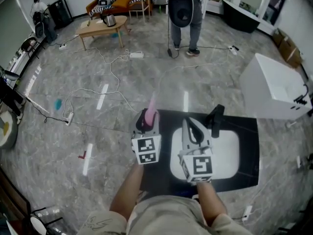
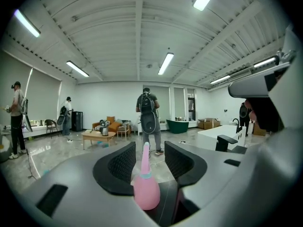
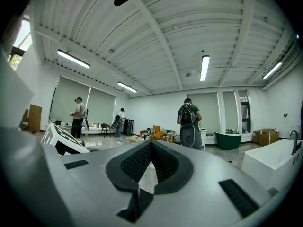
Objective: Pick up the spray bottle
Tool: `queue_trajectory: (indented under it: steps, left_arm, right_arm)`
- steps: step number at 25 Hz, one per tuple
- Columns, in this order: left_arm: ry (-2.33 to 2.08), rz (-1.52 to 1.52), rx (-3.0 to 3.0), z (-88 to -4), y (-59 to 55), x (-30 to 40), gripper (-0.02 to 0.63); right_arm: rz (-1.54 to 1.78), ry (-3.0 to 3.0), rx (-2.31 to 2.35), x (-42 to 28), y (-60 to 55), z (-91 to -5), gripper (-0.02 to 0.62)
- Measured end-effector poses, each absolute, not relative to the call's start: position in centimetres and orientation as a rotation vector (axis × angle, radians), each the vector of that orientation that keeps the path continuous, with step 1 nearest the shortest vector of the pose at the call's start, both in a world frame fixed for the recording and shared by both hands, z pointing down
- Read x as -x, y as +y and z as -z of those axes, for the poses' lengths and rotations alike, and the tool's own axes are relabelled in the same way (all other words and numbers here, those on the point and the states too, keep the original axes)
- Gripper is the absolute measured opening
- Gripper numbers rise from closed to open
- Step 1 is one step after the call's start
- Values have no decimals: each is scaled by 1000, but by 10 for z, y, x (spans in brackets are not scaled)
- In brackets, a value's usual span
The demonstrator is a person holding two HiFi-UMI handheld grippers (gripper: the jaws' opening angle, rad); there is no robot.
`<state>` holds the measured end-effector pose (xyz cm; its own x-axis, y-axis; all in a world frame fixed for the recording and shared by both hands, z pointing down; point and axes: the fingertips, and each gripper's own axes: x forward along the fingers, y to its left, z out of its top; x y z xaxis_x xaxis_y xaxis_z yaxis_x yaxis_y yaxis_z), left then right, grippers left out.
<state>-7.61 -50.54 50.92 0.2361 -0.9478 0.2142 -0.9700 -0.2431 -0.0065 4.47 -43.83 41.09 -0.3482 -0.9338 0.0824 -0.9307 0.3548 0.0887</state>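
While left fingers (image 2: 119, 164) gape, spray bottle (image 2: 146, 189) stands between.

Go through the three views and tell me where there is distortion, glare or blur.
Head view: strong fisheye bending at the room's edges, dark corners, and bright streaks on the glossy floor. Left gripper view: the ceiling lamps are blown out white, and the pink bottle close to the lens looks slightly soft. Right gripper view: the ceiling beams curve, and the corners are black.
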Motion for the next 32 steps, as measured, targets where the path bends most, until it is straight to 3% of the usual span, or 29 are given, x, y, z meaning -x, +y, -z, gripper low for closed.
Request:
queue_trajectory:
  steps: [9,32]
  left_arm:
    - [-1794,-310,-2352,-544,-530,77,213]
    - [-1757,-369,-2309,-586,-568,72,210]
  right_arm:
    - [40,-2443,-1724,-46,-443,-420,3]
    - [23,-2350,-1759,-57,-456,-434,4]
